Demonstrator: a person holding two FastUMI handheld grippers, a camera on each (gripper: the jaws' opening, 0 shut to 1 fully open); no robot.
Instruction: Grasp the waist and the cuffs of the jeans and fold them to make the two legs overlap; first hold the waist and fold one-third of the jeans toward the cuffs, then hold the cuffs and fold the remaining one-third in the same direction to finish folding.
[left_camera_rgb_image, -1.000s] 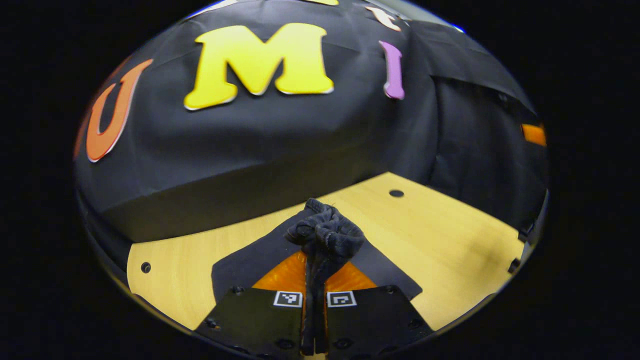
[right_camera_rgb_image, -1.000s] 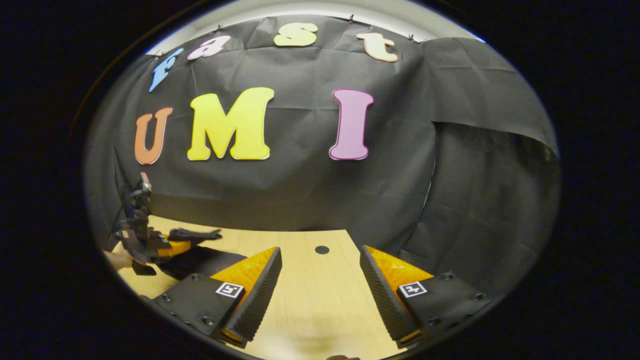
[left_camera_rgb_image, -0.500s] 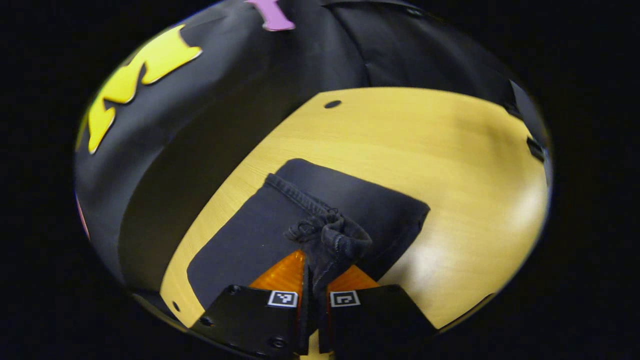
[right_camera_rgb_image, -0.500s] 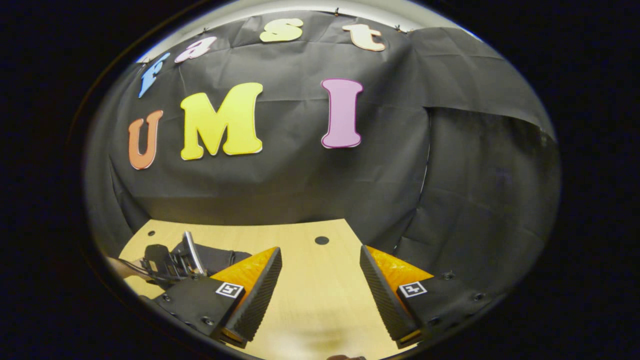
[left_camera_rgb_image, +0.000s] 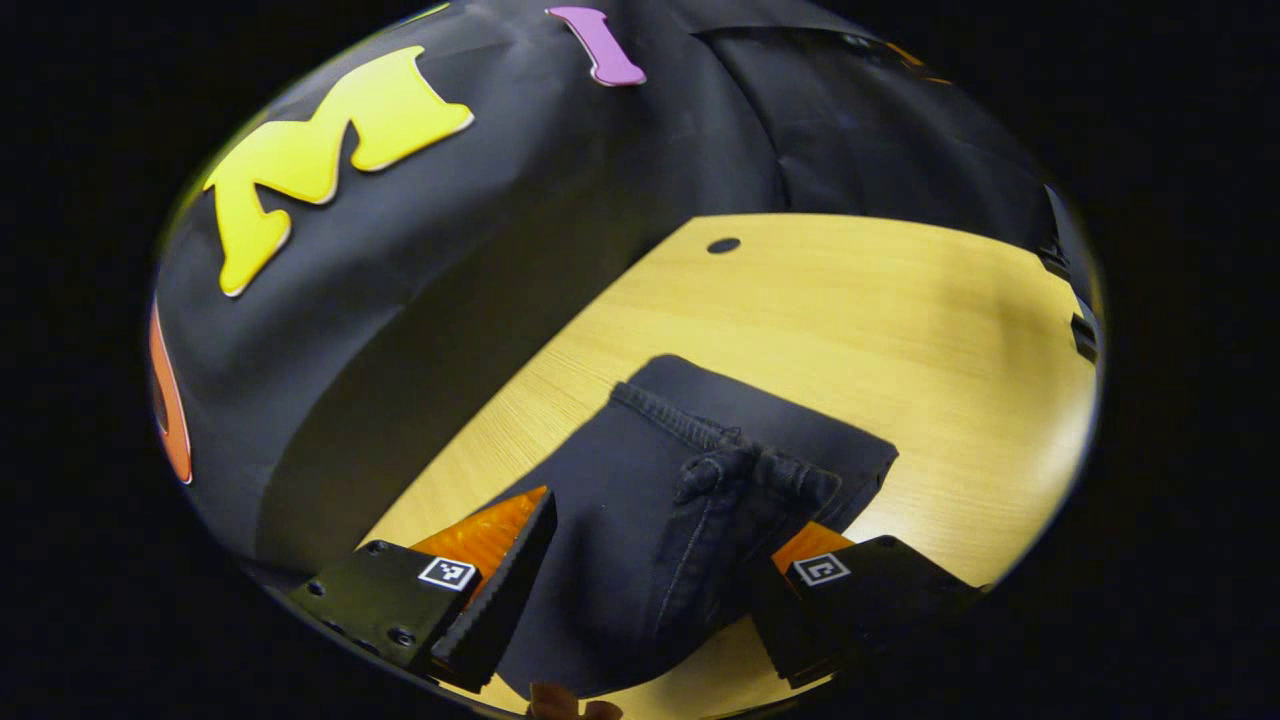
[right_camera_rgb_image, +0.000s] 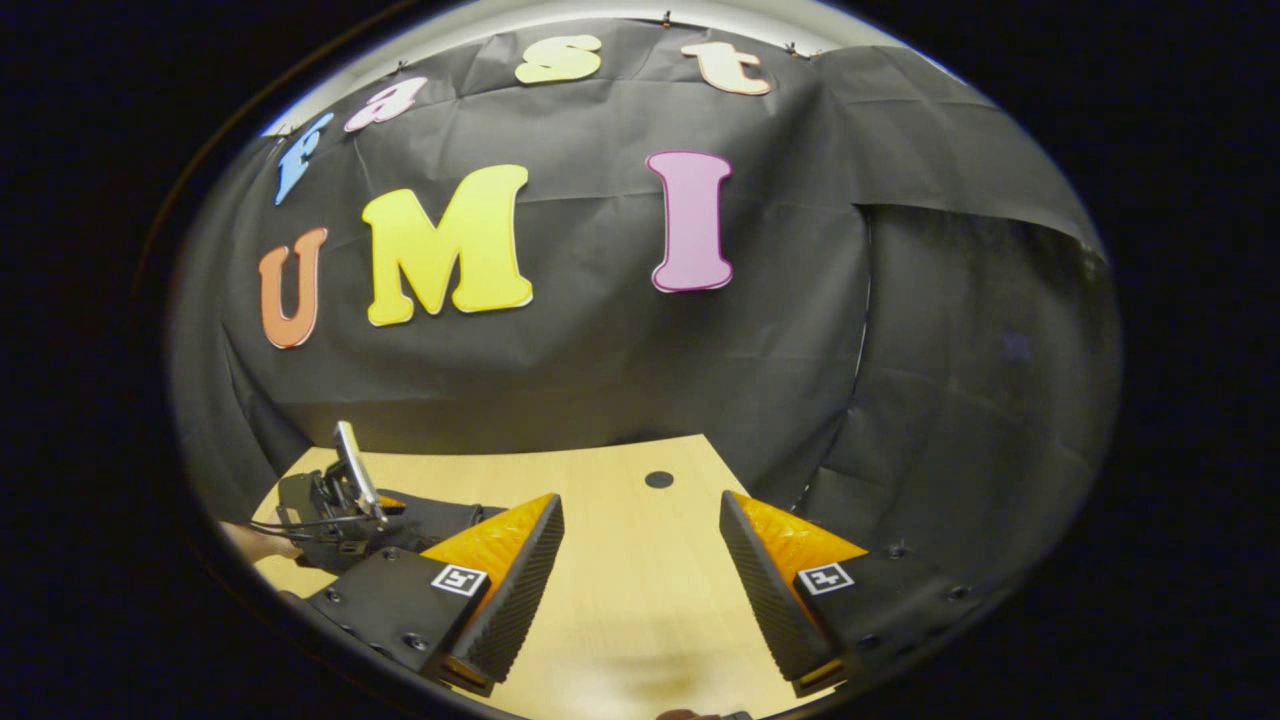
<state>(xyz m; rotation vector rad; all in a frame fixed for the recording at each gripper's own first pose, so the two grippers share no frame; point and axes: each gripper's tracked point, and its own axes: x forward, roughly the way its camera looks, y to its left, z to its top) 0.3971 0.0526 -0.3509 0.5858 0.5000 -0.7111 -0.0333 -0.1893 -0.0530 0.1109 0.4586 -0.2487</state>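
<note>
Dark denim jeans (left_camera_rgb_image: 650, 500) lie folded flat on our wooden table (left_camera_rgb_image: 850, 310), bunched cuffs on top between our left gripper (left_camera_rgb_image: 640, 590) fingers, spread wide, gripping nothing, our right gripper (right_camera_rgb_image: 640, 590) wide open over bare table, empty.

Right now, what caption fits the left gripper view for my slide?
Open left gripper above folded dark denim jeans, bunched cuff lying on top, on the light wooden table.
</note>
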